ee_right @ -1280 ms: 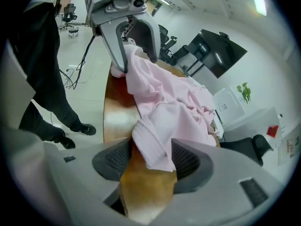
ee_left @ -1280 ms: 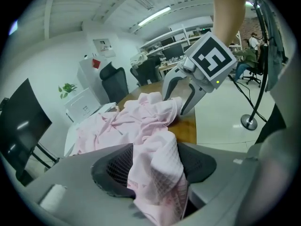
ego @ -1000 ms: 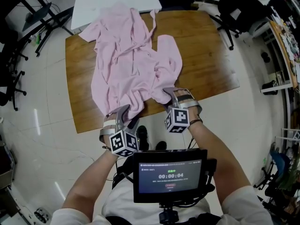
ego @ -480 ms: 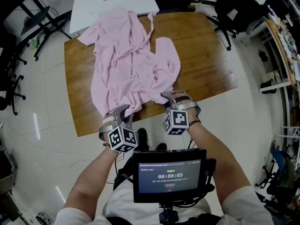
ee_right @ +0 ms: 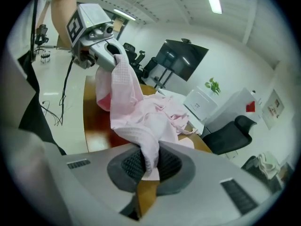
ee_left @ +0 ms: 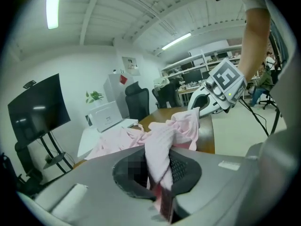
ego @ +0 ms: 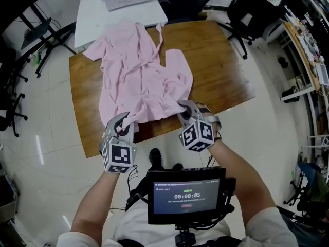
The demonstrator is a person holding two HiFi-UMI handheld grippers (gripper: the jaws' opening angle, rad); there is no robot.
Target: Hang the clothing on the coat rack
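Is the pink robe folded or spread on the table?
Spread, though rumpled: the pink robe lies open across the wooden table, one sleeve out.

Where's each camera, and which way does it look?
Head view: on the head, looking steeply down at the wooden table and pink garment; arms, left gripper, right gripper show.
Left gripper view: on the left gripper, looking along its jaws, closing on the garment, toward the right gripper and arm.
Right gripper view: on the right gripper, jaws shut on the garment, facing the left gripper.
All three share the garment.
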